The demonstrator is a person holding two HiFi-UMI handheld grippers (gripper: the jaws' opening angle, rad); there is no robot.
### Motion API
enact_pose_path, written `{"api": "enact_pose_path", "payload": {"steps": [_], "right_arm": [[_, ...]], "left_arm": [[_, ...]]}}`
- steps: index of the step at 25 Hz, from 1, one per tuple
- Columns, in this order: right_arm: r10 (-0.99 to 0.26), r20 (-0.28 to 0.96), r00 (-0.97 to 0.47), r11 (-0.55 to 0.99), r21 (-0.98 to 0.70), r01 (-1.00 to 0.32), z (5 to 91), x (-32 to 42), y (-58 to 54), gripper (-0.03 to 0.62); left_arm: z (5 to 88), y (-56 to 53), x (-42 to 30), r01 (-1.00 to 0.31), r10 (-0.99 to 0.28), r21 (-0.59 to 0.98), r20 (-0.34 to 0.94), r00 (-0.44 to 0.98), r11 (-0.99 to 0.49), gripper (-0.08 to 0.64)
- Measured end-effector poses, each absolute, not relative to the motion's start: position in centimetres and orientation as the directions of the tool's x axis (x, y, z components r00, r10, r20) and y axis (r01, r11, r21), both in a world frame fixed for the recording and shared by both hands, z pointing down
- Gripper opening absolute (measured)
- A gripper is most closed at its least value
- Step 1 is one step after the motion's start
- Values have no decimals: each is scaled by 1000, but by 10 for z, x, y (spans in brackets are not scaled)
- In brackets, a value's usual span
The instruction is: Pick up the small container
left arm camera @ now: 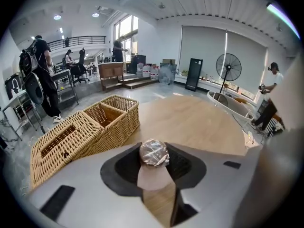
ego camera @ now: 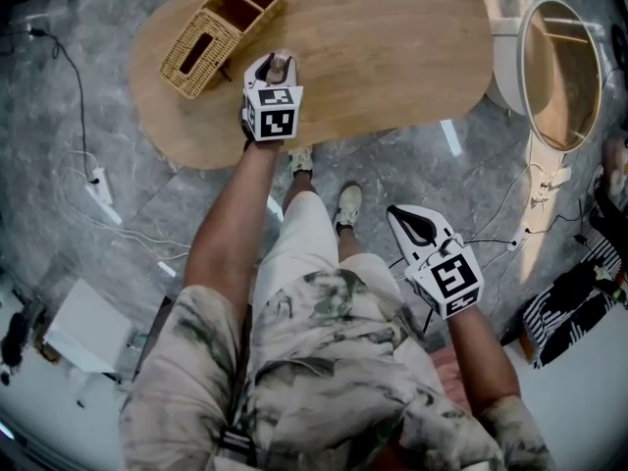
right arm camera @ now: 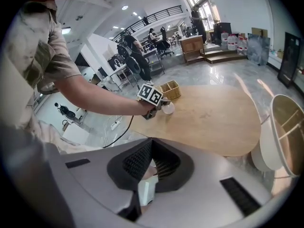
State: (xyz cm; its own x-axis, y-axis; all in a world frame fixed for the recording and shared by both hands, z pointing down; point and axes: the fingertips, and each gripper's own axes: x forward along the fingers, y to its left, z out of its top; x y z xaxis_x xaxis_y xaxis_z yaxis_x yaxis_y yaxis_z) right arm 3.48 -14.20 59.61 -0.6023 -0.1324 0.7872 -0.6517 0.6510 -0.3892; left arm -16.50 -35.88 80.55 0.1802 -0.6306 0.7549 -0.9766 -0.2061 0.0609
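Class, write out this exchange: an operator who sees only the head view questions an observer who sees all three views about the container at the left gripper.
Operator: From above, the marker cube blocks my sight. Is the left gripper on the container?
Observer: Yes. In the left gripper view the left gripper has its pads against the two sides of the container.
Operator: Is the top of the container open?
Observer: No. Crinkled clear wrap covers the top.
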Motion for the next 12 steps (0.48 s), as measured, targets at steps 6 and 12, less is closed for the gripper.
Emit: {"api": "enact_pose_path", "payload": {"steps": [6, 12], "right_arm": [[-158, 762, -628, 661, -391, -640, 587, 34, -136, 20], [-190, 737, -649, 662, -392, -639, 572, 34, -128, 20]], "left_arm": [[779, -351, -165, -974, -633, 71, 750, 193, -214, 150], [740, -341, -160, -971, -644, 86, 735, 212, -222, 150]]}}
